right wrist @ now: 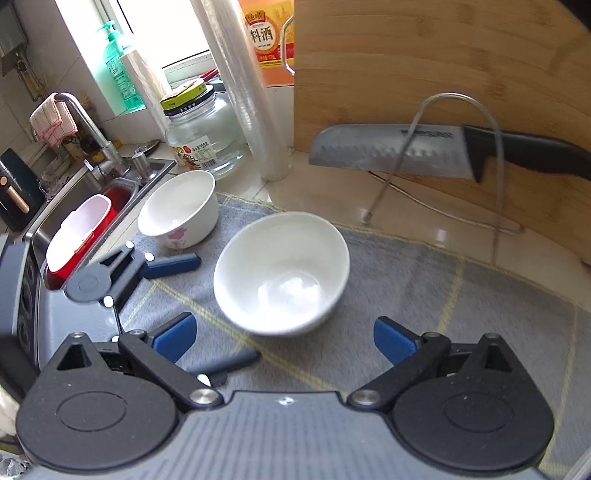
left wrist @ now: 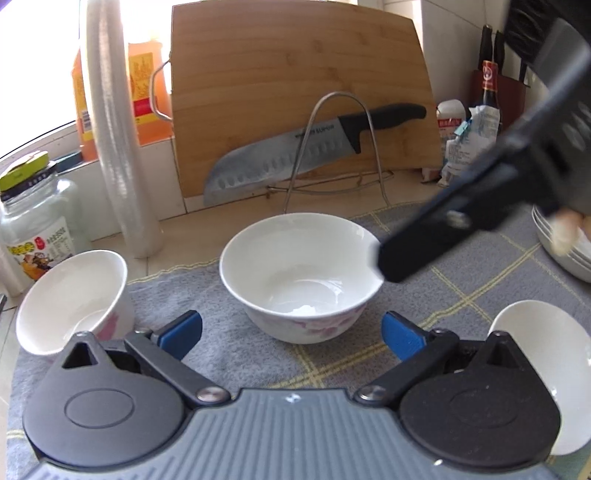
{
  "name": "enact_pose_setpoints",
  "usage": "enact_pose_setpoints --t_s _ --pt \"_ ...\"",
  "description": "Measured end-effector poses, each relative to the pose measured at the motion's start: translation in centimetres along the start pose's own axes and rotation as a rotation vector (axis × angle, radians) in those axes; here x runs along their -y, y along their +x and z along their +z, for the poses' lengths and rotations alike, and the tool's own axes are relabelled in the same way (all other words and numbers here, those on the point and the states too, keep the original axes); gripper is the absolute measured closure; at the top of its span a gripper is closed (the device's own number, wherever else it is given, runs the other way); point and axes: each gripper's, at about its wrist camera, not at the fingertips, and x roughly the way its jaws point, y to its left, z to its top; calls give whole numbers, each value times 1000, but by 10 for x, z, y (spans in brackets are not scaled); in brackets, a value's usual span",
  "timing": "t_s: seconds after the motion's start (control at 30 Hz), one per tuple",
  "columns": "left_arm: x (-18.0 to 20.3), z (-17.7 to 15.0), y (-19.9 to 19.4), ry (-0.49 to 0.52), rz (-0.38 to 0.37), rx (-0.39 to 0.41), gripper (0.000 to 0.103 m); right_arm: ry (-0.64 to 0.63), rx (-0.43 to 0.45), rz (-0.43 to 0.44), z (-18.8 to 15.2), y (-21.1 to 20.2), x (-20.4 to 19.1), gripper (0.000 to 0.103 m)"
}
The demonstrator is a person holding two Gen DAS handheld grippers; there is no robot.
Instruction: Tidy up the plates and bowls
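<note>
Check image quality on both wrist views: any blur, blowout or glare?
Left wrist: window at upper left blown out; right hand-held gripper dark across the frame; centre bowl sharp. Right wrist: centre bowl motion-smeared, window overexposed, glare on the counter. Both show fisheye bending at the edges.

The left wrist camera sits low behind its own open fingers, close over the near edge of the grey mat [left wrist: 229, 354], and faces the back of the counter, where the cutting board [left wrist: 295, 74] leans. The right wrist camera looks from higher and from the mat's right side, angled down and toward the sink [right wrist: 74, 192] at the counter's left end. Both views share the centre bowl [left wrist: 299, 273] [right wrist: 280, 273], the left bowl [left wrist: 70, 299] [right wrist: 179, 206], the knife [left wrist: 295, 147] [right wrist: 391, 151], and the glass jar [left wrist: 35, 218] [right wrist: 201, 129].
</note>
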Motion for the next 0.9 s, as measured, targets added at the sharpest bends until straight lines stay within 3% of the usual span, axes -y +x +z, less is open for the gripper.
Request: enact_pose_setpoints --t_s 0.37,0.9 --pt "0 1 12 15 -27 8 1 10 -19 14 35 46 12 1" --pt "0 5 20 48 -50 19 9 46 -23 31 47 69 22 12"
